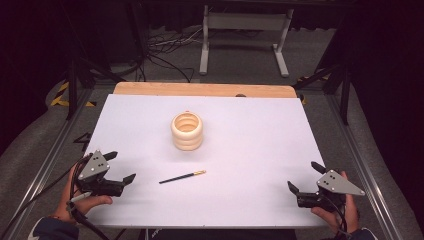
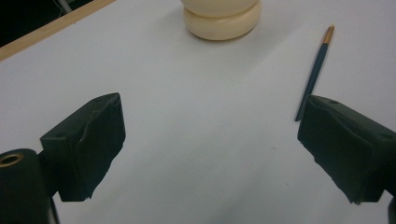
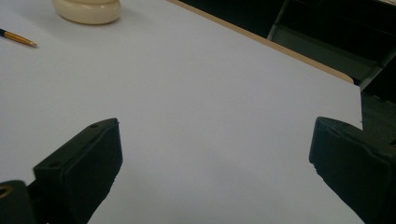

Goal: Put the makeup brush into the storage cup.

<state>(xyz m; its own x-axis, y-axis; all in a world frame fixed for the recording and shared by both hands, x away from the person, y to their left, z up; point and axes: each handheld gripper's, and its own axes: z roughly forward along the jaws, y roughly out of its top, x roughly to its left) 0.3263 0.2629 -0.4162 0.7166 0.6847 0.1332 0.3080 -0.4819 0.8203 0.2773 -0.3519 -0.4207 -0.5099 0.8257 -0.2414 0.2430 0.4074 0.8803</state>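
Note:
A cream ribbed holder [image 1: 187, 131] made of stacked rings stands upright near the middle of the white table [image 1: 250, 120]; its base also appears at the top of the left gripper view [image 2: 222, 21] and the right gripper view [image 3: 88, 10]. A dark blue pencil with a gold end [image 1: 182, 177] lies flat in front of it, also in the left gripper view [image 2: 315, 72]. My left gripper [image 1: 120, 167] is open at the front left, nothing between its jaws. My right gripper [image 1: 305, 176] is open at the front right, likewise holding nothing.
A wooden strip [image 1: 205, 90] runs along the table's far edge. Beyond it are cables on the floor [image 1: 165, 47] and a grey metal stand [image 1: 242, 37]. Metal rails [image 1: 55, 145] flank the table on both sides.

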